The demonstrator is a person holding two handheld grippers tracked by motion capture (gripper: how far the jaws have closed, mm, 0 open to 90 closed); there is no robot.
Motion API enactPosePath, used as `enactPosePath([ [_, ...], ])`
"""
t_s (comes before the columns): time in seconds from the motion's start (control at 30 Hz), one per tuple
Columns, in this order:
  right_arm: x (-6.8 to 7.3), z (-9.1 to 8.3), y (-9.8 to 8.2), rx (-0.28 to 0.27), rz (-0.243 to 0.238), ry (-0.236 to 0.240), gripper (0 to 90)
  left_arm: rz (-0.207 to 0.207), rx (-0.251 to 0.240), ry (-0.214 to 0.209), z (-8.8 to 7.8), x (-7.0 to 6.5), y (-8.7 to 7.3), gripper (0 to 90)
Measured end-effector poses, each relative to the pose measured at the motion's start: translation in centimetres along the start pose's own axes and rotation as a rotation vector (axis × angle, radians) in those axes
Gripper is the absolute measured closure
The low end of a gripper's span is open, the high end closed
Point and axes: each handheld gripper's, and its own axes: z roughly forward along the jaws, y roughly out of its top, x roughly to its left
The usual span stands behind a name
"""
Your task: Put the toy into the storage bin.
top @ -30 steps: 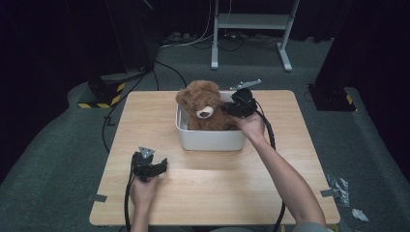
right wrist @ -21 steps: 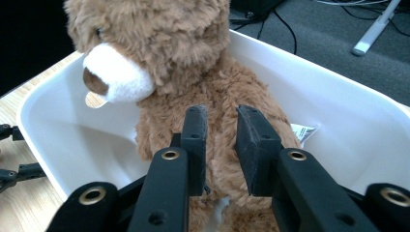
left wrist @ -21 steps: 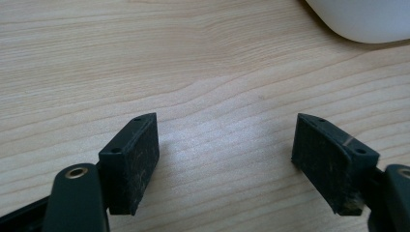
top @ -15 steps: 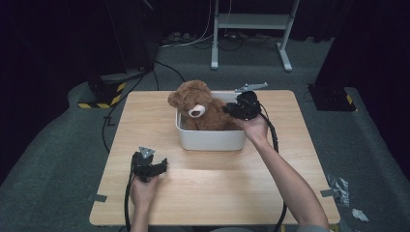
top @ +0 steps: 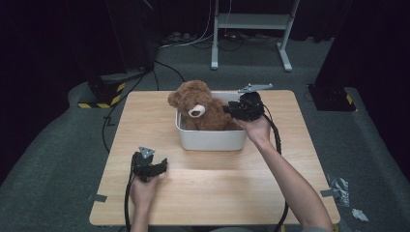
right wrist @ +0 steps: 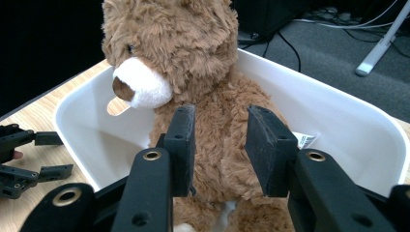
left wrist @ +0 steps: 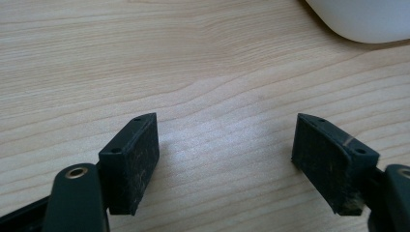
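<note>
A brown teddy bear [top: 197, 107] sits upright in a white tub [top: 212, 140] at the middle of the wooden table. My right gripper [top: 228, 110] reaches in from the tub's right side at the bear's belly. In the right gripper view its jaws [right wrist: 220, 145] have just been opening. The bear's [right wrist: 183, 43] fur shows in the gap, and the pads do not press on it. My left gripper [top: 162, 166] rests low over the table's front left, open. Bare wood lies between its fingers [left wrist: 225, 154].
The tub's rim [right wrist: 338, 116] rings the bear, and a white label lies against its inner wall. A corner of the tub [left wrist: 367, 19] shows past the left gripper. Cables trail from both grippers off the table's front edge. A metal stand stands on the floor behind.
The right gripper's jaws have parted off the bear. The bear's head has shifted slightly to the left. The left gripper has stayed where it was.
</note>
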Motion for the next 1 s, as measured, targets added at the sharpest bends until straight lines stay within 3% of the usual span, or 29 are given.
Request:
enactPosePath([
  [1.0,-1.1,-2.7,-1.3,-0.049,0.001,-0.048,60.1,-0.001,0.0,0.001,0.0,0.0,0.0,24.9],
])
